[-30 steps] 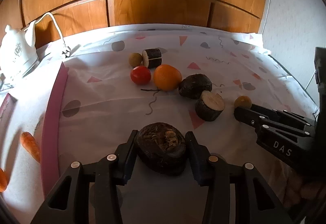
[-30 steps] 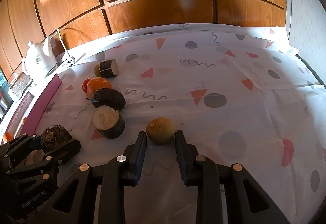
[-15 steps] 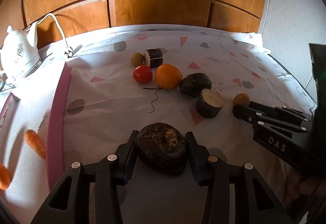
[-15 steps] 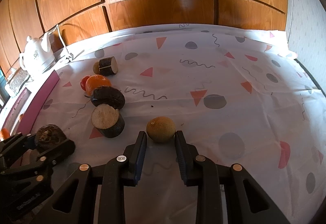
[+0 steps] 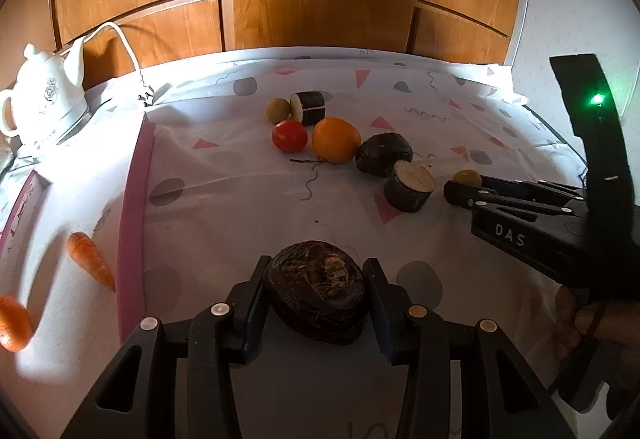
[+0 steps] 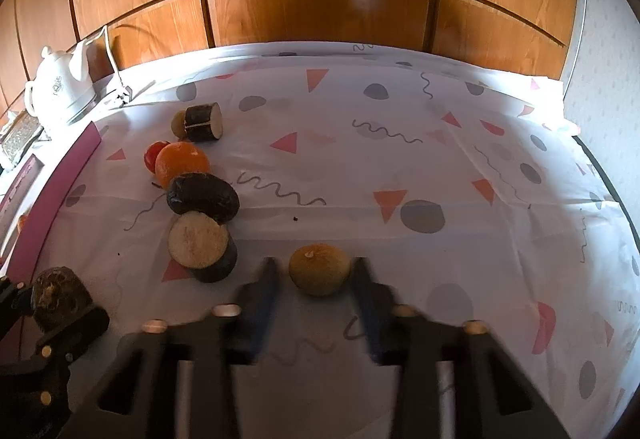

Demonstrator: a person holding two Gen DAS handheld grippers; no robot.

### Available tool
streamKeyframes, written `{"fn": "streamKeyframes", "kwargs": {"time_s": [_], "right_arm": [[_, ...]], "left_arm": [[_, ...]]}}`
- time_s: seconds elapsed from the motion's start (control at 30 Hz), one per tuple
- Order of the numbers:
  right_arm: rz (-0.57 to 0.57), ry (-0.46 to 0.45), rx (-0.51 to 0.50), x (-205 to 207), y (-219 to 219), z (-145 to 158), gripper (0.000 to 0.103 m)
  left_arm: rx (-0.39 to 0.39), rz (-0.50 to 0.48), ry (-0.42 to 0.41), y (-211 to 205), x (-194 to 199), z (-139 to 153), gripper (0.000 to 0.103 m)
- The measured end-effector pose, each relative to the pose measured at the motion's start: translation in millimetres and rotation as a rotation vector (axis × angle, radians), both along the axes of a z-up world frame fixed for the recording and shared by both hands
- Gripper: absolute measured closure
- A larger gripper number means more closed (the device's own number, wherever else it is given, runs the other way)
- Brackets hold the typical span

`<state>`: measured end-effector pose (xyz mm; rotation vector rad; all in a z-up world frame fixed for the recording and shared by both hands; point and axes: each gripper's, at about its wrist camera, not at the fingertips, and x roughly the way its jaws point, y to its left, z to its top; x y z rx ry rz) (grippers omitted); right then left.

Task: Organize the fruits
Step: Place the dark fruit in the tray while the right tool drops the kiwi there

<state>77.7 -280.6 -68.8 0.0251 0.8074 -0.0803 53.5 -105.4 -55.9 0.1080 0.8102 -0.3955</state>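
The left gripper (image 5: 316,293) is clamped on a dark, rough, fibrous lump (image 5: 316,295), both fingers pressed against its sides above the patterned tablecloth (image 5: 224,207). The right gripper (image 6: 314,275) stands wide, its fingers blurred on either side of a small tan round fruit (image 6: 319,269) that rests on the cloth with a gap showing on each side. In the right wrist view, a cut dark cylinder with a pale face (image 6: 202,245) lies just left of that fruit, touching a dark oval lump (image 6: 204,195) behind it. Farther back sit an orange (image 6: 182,161), a red tomato (image 6: 154,155) partly hidden by it, a smaller cut cylinder (image 6: 204,121) and a little yellowish fruit (image 6: 178,123) just beside that cylinder. From the left wrist view, two carrots (image 5: 90,259) lie at the left beyond a pink strip (image 5: 136,199) along the cloth's edge. A white teapot (image 5: 44,99) with a cord stands at the far left corner, in front of wooden panels (image 5: 320,11).
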Motion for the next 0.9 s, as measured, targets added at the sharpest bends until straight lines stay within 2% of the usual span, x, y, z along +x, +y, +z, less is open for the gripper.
{"fn": "streamKeyframes", "kwargs": {"time_s": [0.4,0.67,0.9], "right_arm": [[0.005,-0.012,0.004,-7,0,0,0.073],[0.006,-0.010,0.020,-16,4,4,0.074],[0.050,-0.046,0.021,-24,17,19,0.074]], "left_arm": [[-0.006,-0.016,-0.039,4,-18,19,0.058],[-0.048,0.042,-0.072,23,-22,43,0.058],[-0.065,0.118,-0.092,47,-19,57,0.058]]}}
